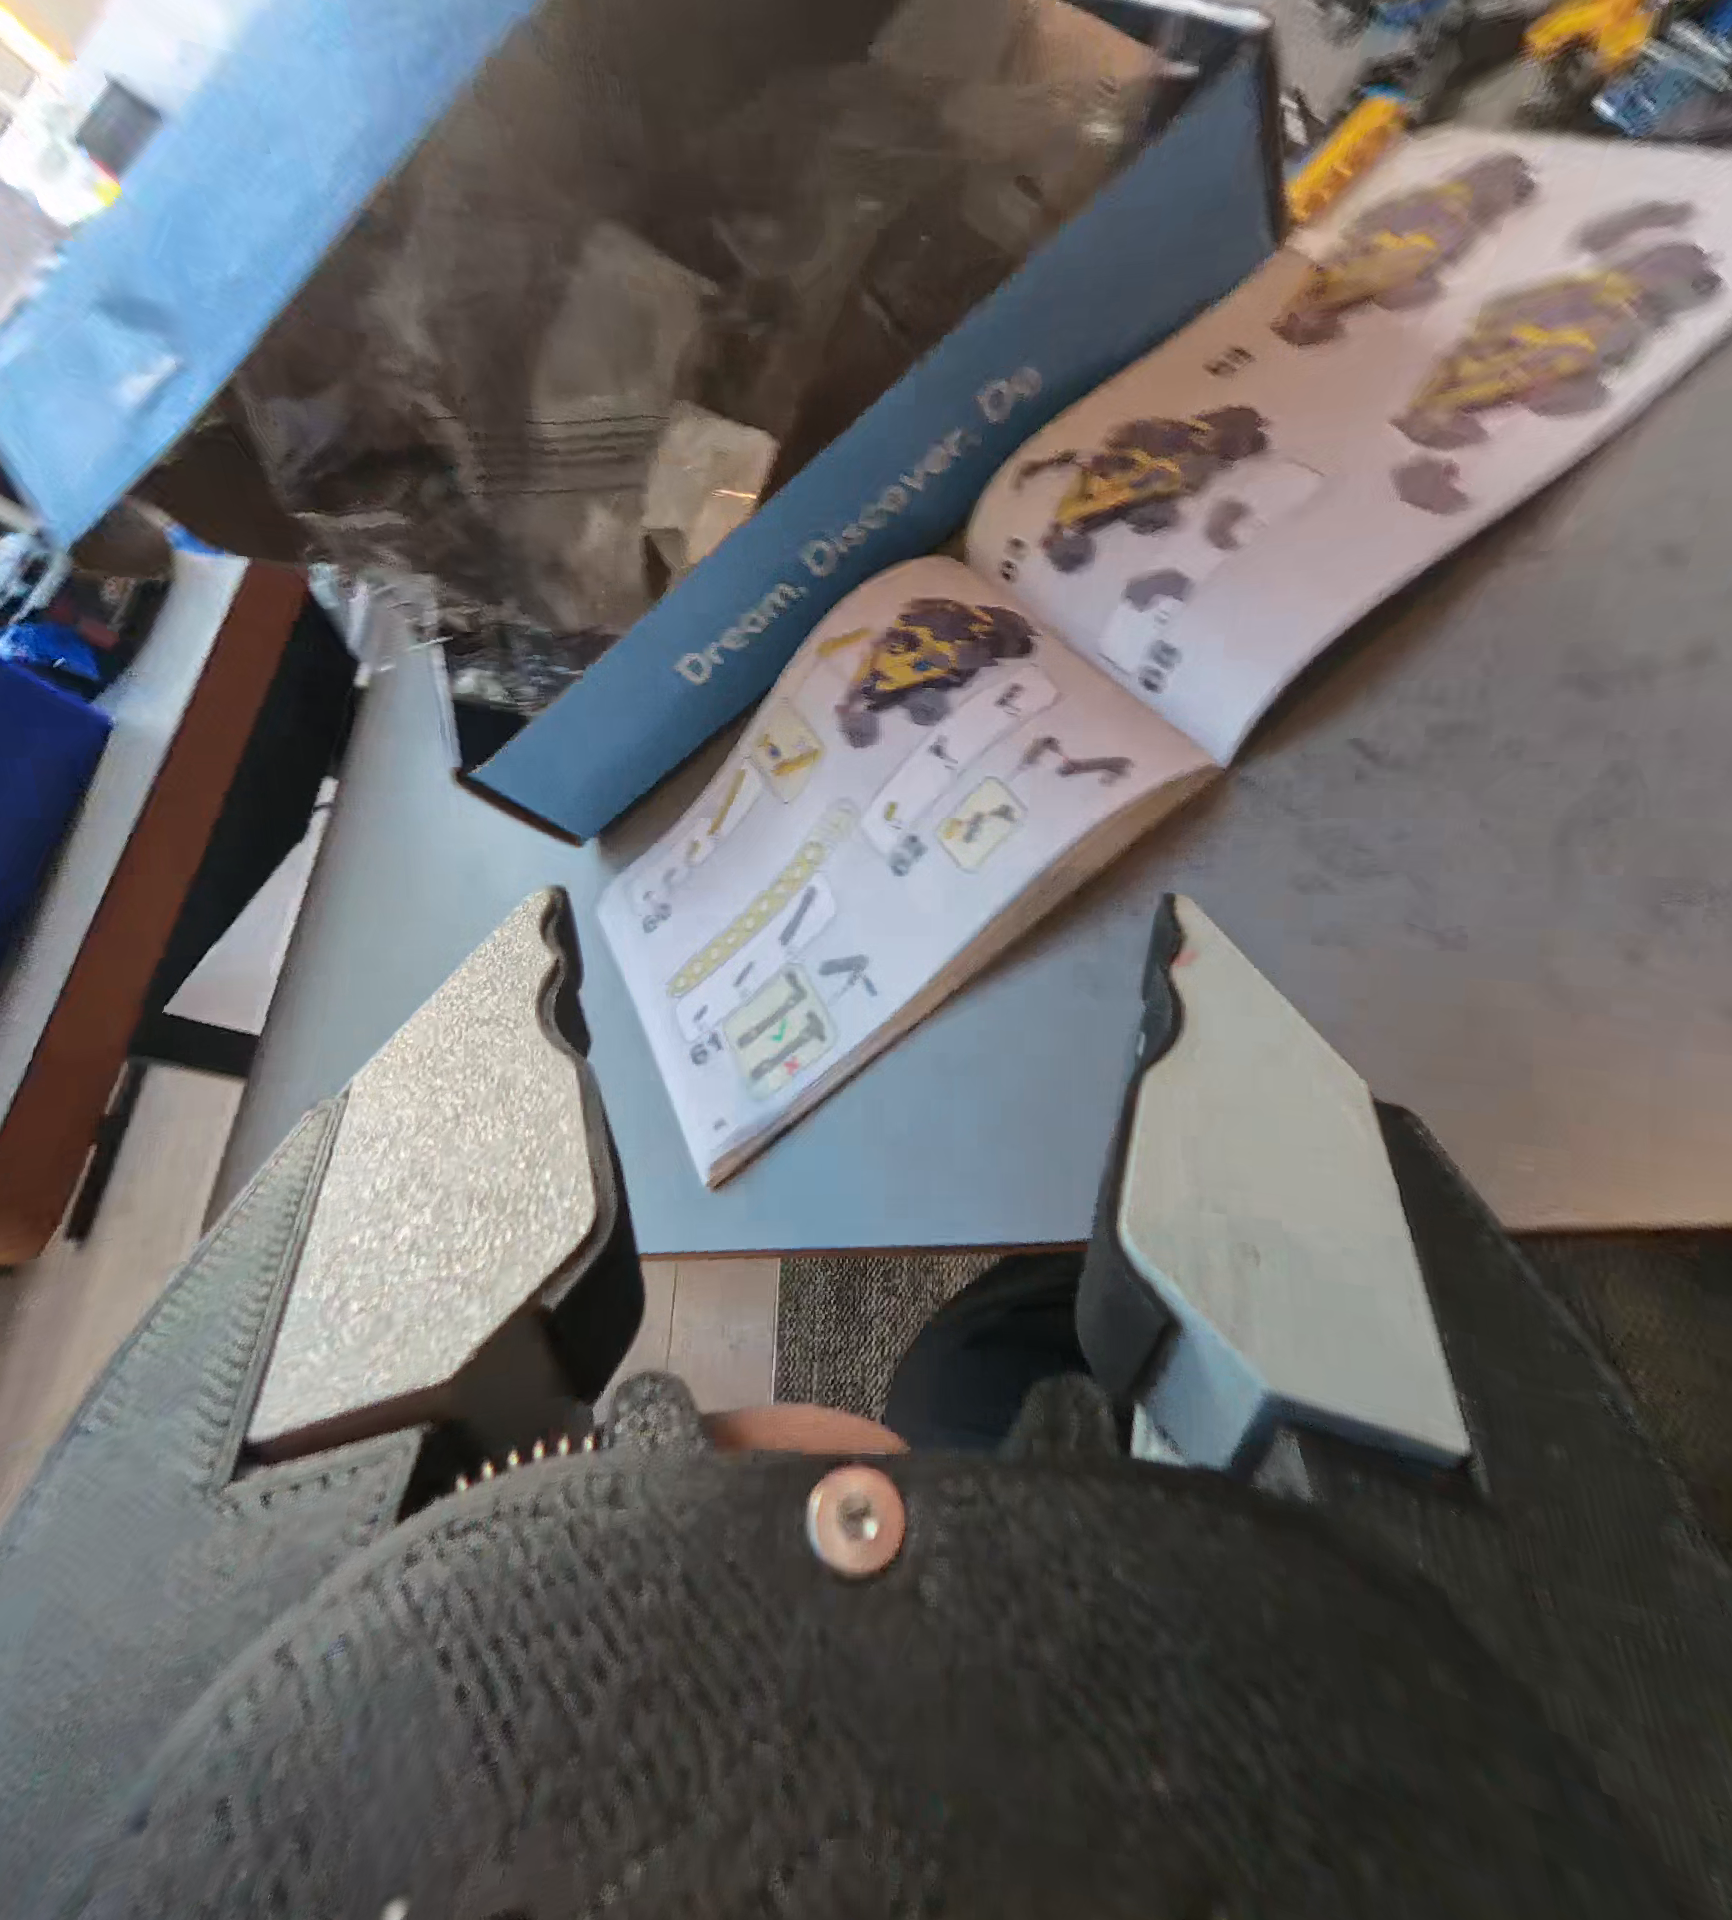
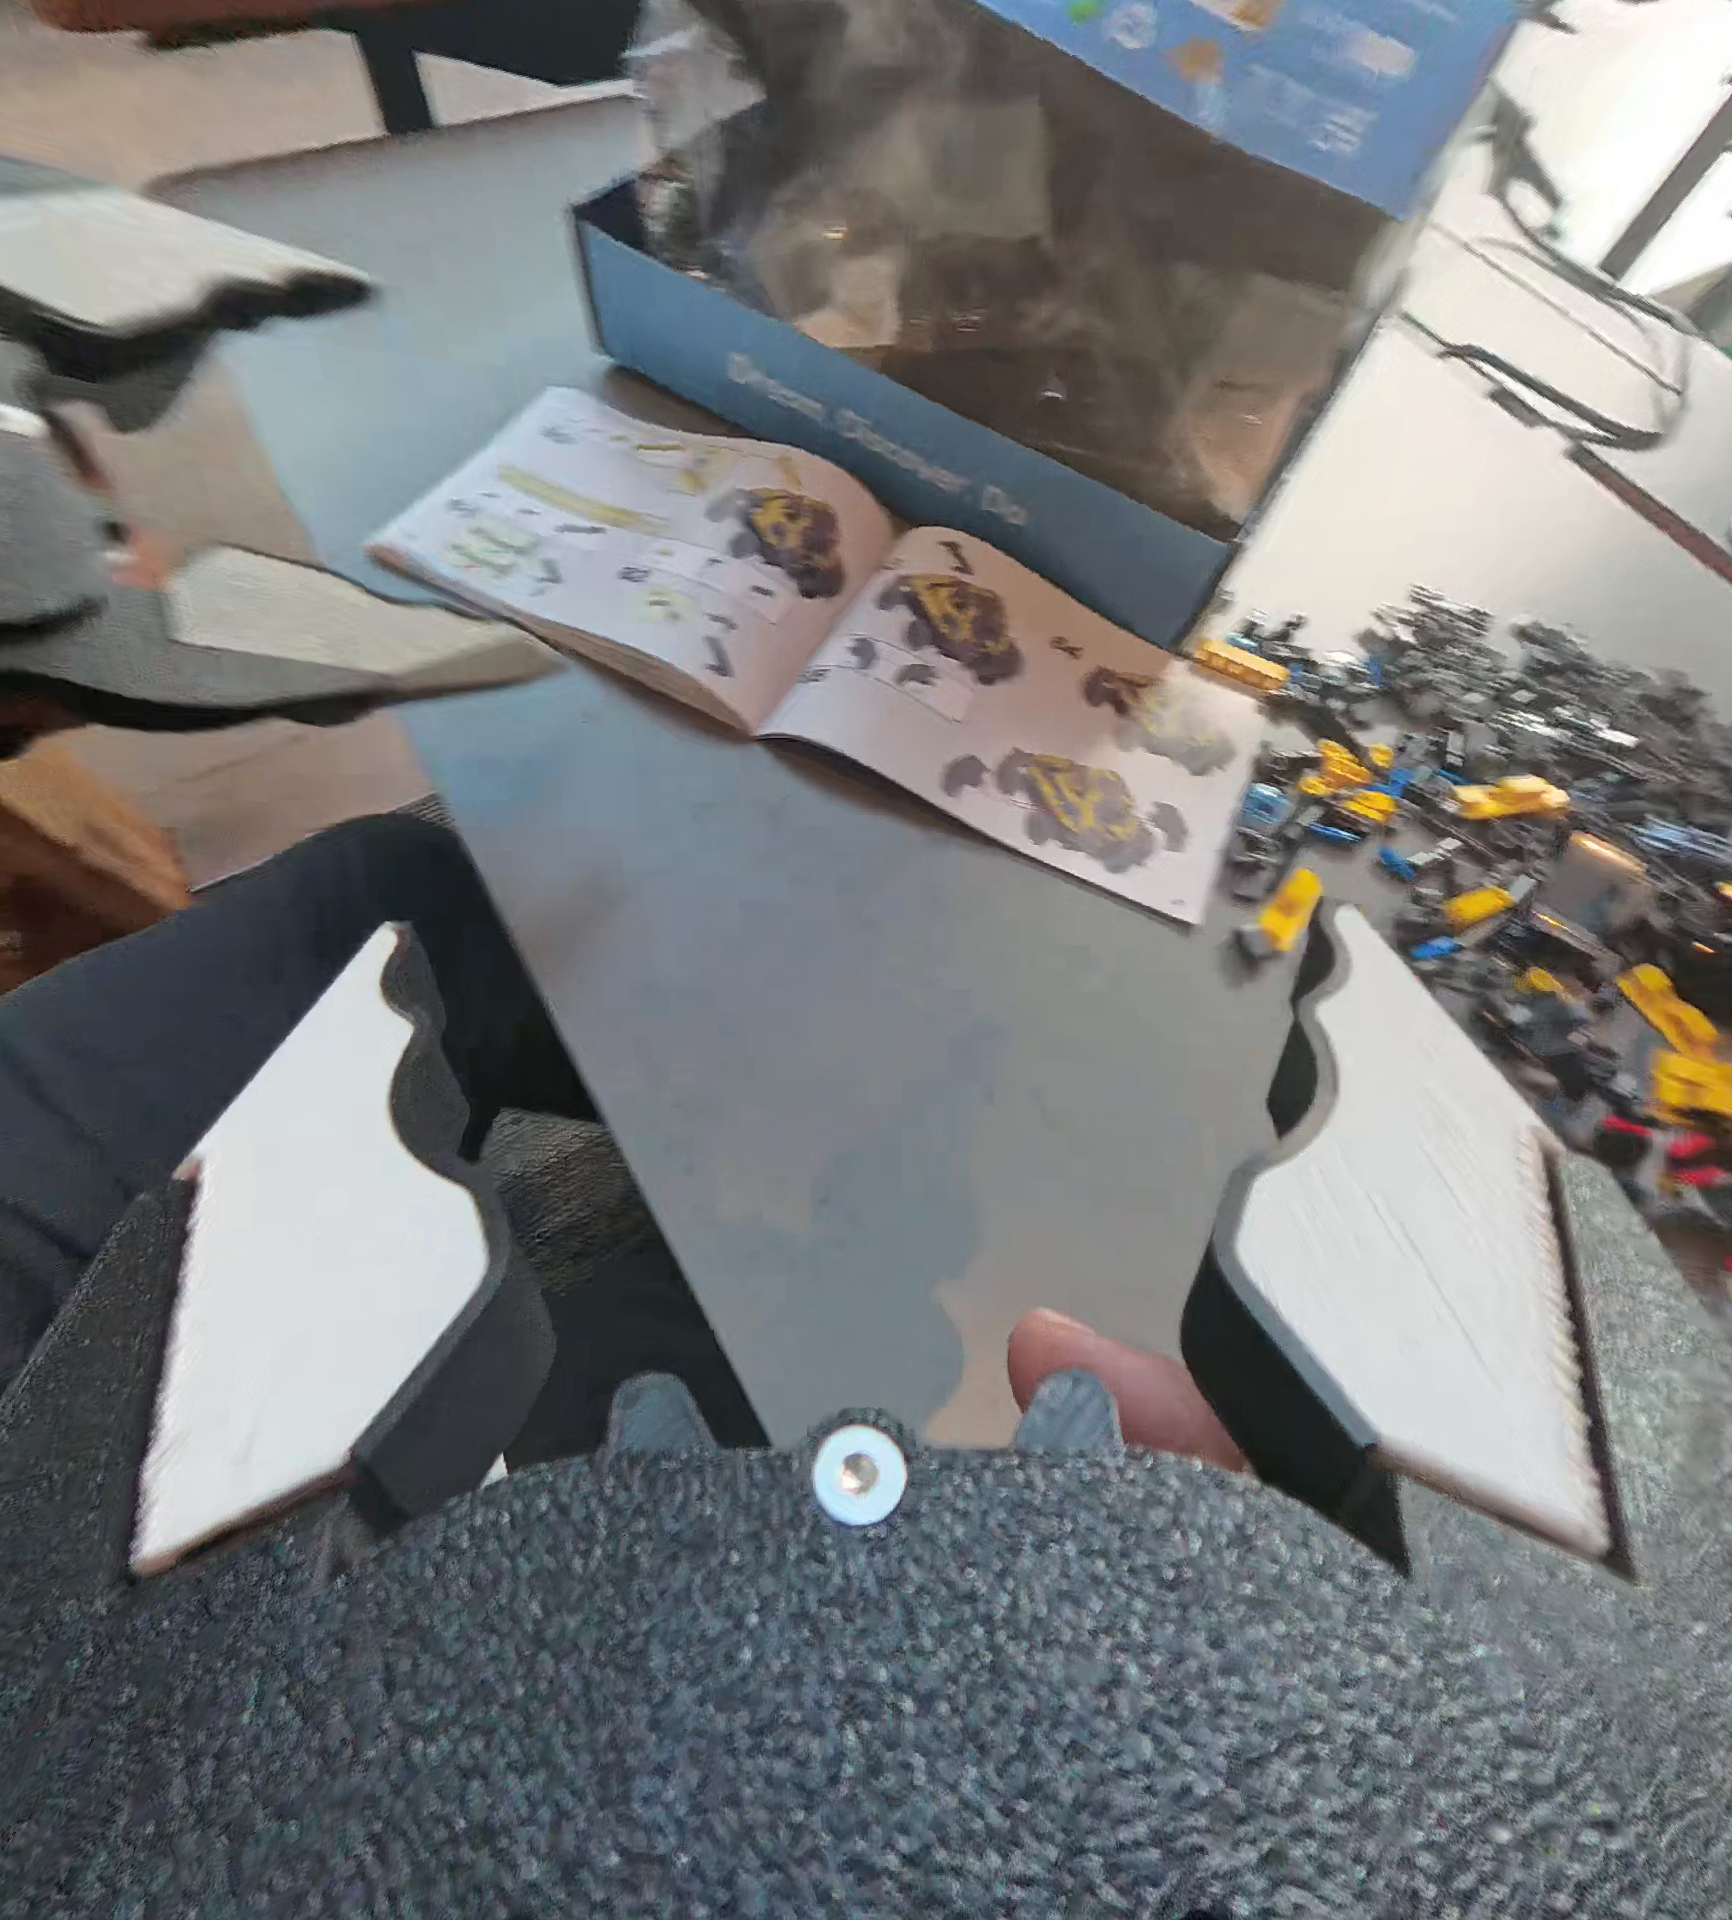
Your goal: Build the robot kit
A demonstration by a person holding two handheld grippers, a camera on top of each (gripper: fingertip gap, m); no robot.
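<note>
Hovering over the near edge of the dark table (image 2: 841, 1039): left gripper (image 1: 862, 925), fingers spread apart and holding nothing, nearest the one open instruction booklet (image 1: 903, 831). Hanging likewise: right gripper (image 2: 857, 935), fingers wide and empty, booklet well ahead. Lying just behind the booklet, touching it: one open blue box (image 2: 903, 436) of clear bags. Spreading to the right: loose building-toy parts (image 2: 1568, 883) (too many and too blurred to count). Showing beyond: wood floor (image 2: 249, 758).

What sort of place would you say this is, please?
Probably an office or workshop room used for a building-kit session, not a home kitchen. A dark table holds an open instruction booklet, a blue cardboard box with plastic bags inside, and a heap of yellow, black and blue building pieces.
</note>
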